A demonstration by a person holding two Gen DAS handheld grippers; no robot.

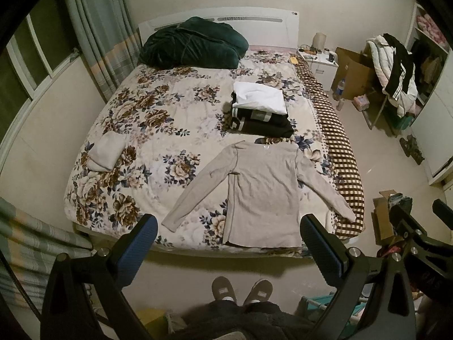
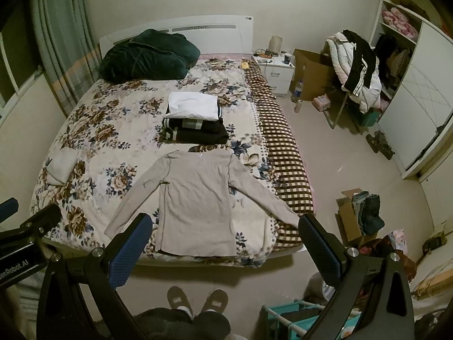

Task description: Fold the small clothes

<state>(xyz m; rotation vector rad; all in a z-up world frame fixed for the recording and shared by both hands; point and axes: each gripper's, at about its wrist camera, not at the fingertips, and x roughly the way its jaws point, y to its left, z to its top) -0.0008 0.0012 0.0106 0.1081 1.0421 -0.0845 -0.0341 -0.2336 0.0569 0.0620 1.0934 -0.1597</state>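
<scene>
Meanwhile both grippers, left gripper (image 1: 228, 243) and right gripper (image 2: 223, 240), hover with jaws spread and empty above the beige long-sleeved shirt (image 1: 260, 189), apparently flat on the bed (image 1: 158, 119).

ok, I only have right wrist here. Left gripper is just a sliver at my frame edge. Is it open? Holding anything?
Observer: The left gripper is open and empty, held short of the foot of the bed.
Operator: Anything off the bed's window-side foot corner? That's outside my frame.
Observer: Yes, a striped cloth hangs there, beside the corner. It looks like curtain fabric.
</scene>
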